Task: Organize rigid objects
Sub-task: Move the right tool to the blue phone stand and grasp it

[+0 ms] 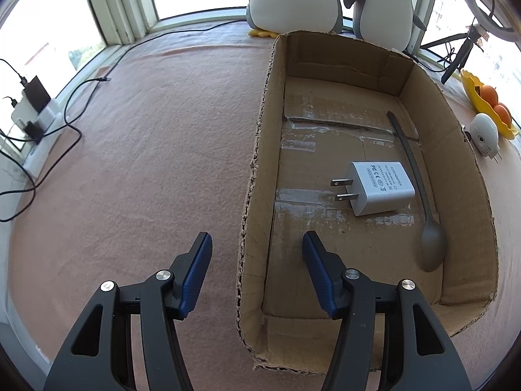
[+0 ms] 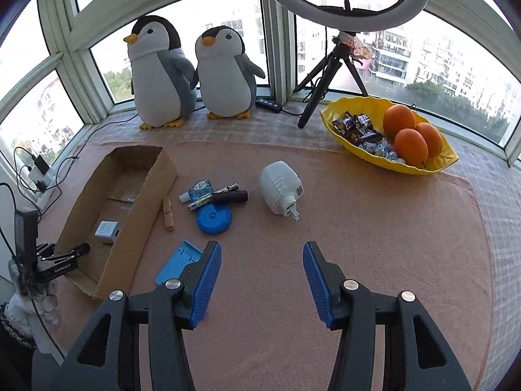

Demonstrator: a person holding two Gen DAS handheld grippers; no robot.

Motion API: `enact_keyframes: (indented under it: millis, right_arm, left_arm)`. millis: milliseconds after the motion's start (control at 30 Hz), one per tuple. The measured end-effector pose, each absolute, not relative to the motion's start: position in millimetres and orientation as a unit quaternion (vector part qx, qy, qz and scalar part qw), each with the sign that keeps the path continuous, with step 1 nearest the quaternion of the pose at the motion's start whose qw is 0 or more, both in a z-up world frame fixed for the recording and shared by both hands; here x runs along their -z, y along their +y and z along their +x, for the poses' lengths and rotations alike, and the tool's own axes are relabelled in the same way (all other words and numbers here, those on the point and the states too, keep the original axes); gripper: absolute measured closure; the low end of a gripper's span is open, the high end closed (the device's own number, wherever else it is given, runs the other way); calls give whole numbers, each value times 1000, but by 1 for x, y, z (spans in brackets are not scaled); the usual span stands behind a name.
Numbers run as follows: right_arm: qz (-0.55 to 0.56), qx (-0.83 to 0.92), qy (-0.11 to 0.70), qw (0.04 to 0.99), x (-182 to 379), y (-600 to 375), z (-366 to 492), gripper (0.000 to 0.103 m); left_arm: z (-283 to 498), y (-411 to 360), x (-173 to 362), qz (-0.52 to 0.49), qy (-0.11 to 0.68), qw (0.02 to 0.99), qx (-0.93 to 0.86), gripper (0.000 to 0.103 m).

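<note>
Blue-padded fingers (image 2: pixel 206 280) of my right gripper (image 2: pixel 260 282) fill the near edge of the right wrist view, standing partly apart with nothing between them, over bare pink cloth on the surface (image 2: pixel 374 260). My left gripper (image 1: pixel 255 272) hangs over the near end of the cardboard box (image 1: pixel 462 195), its fingers (image 1: pixel 195 270) spread either side of the box's left wall and gripping nothing, although the gap is among the narrowest this gripper makes. Inside the box lie a white plug adapter (image 1: pixel 377 187) and a grey spoon (image 1: pixel 429 244), the spoon along the right wall. Still outside, between the box and the middle of the surface, sit a wooden clothespin (image 2: pixel 168 213), a blue round lid (image 2: pixel 214 219), a black marker (image 2: pixel 229 197), a small bottle with a blue label (image 2: pixel 195 190), what looks like a battery (image 2: pixel 200 204), a light-blue plastic piece (image 2: pixel 177 260) touching the right gripper's left finger in the view, and a white night-light plug (image 2: pixel 280 192) farther right. I judge the step in hand to be a reach with the right gripper for one of these. To do it well I would choose the light-blue piece or the lid, line the fingers across a narrow side, lower until the pads straddle it, then close squarely. I would keep the left gripper clear of the box mouth, so the carry has room.
</note>
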State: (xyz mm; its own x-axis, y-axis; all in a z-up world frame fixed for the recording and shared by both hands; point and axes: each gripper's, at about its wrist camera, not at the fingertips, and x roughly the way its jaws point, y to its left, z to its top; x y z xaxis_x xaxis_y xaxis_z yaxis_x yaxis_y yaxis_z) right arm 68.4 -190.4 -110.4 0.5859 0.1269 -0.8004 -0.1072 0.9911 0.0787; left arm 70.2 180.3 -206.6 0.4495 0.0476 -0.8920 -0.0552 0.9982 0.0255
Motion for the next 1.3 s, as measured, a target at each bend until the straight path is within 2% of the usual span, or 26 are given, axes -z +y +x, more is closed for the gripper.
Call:
enact_keyframes:
  millis: [267, 600, 1200, 1300]
  right_arm:
    - [2, -116, 504, 856, 154, -164, 100, 55]
    - [51, -119, 580, 805, 190, -124, 115, 55]
    - [50, -58, 618, 782, 219, -73, 132, 55]
    - [43, -57, 619, 783, 221, -68, 136, 51]
  left_arm:
    - [70, 178, 206, -7, 526, 849, -44, 44]
    - [68, 178, 207, -14, 524, 850, -52, 44]
    - [68, 183, 207, -20, 524, 850, -42, 44]
    - [68, 183, 207, -21, 524, 851, -41, 44]
